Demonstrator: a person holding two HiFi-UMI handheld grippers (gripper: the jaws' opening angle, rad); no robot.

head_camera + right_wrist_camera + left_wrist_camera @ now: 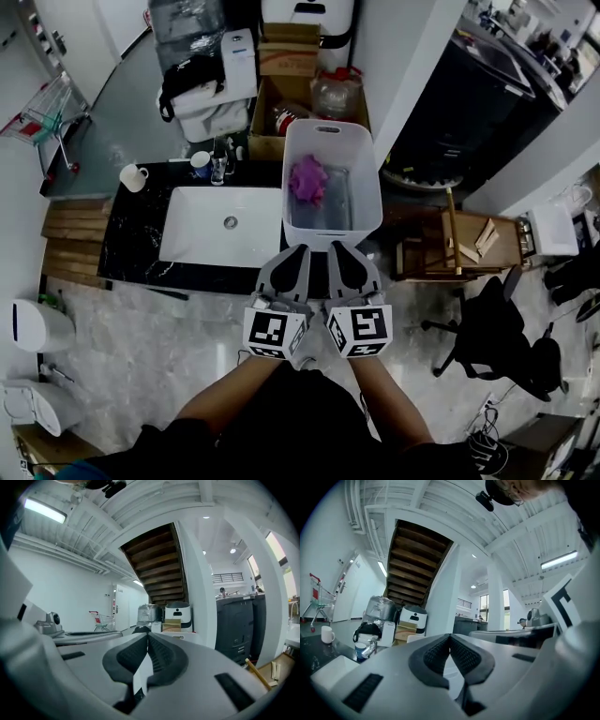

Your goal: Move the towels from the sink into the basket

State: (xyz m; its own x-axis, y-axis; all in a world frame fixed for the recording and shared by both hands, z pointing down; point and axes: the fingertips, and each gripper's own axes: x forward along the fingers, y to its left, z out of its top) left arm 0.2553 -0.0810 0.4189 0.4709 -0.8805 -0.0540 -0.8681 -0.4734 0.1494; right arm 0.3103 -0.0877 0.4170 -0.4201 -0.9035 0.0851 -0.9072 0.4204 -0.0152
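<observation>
A pink towel (307, 180) lies inside the white basket (366, 178), which stands on the dark counter just right of the white sink (202, 225). The sink basin shows no towel in it. My left gripper (295, 251) and right gripper (339, 247) are held side by side near the counter's front edge, short of the basket, pointing level. In the left gripper view the left gripper (450, 637) has its pads pressed together with nothing between them. The right gripper (147, 637) looks the same in its own view, shut and empty.
A white mug (132, 177), a blue cup (201, 164) and a faucet (218, 166) stand behind the sink. Cardboard boxes (281, 66) and a black bag (187, 80) lie beyond the counter. A wooden side table (464, 246) and a black chair (497, 333) stand to the right.
</observation>
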